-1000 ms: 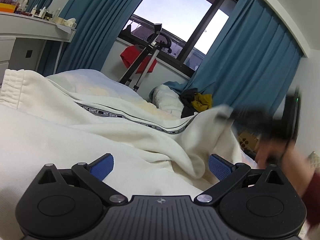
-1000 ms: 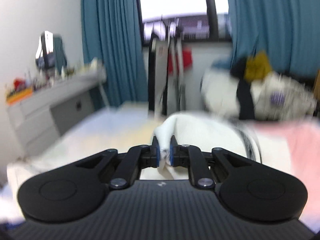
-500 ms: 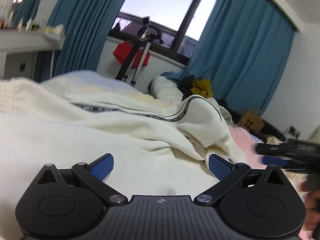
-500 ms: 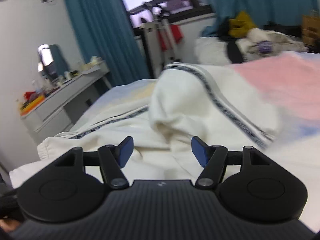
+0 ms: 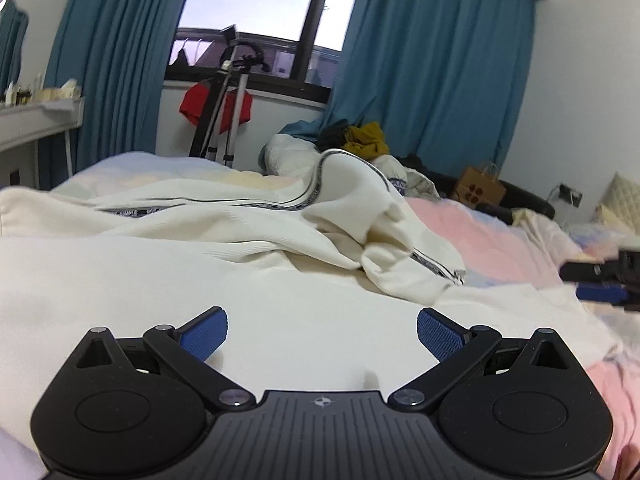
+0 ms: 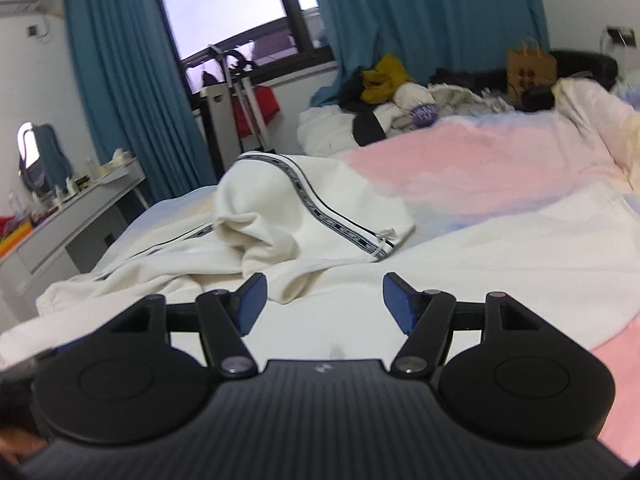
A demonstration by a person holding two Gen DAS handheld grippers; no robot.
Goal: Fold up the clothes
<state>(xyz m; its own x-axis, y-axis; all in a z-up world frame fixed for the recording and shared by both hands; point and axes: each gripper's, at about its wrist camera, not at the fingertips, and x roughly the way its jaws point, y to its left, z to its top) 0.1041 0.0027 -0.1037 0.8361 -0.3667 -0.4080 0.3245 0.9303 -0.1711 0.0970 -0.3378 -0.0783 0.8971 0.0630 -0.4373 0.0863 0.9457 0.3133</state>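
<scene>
Presently, a cream-white garment (image 6: 304, 216) with a black-and-white printed stripe (image 6: 332, 216) along its seam lies spread across the bed (image 6: 480, 168), which is covered in pink and pale bedding. One part of the garment is doubled back into a raised hump toward the far edge of the bed; the rest lies flat and reaches to the near edge under both grippers.

Left gripper (image 5: 322, 332): jaws stand wide apart, blue pads (image 5: 204, 336) clear of the fabric, nothing between them. It hovers low over the flat cream cloth.

Right gripper (image 6: 322, 300): jaws apart, nothing gripped; the folded hem of the garment lies just beyond the fingertips without touching the pads (image 6: 250, 300). In the left wrist view this gripper shows blurred at the right margin (image 5: 604, 280), over the pink side of the bed.

Beyond the far edge of the bed: a heap of clothes (image 6: 380, 80), a tripod (image 5: 224, 112), blue curtains (image 5: 432, 72) flanking a window (image 5: 256, 12), and a grey desk (image 6: 72, 216) at the left wall.
</scene>
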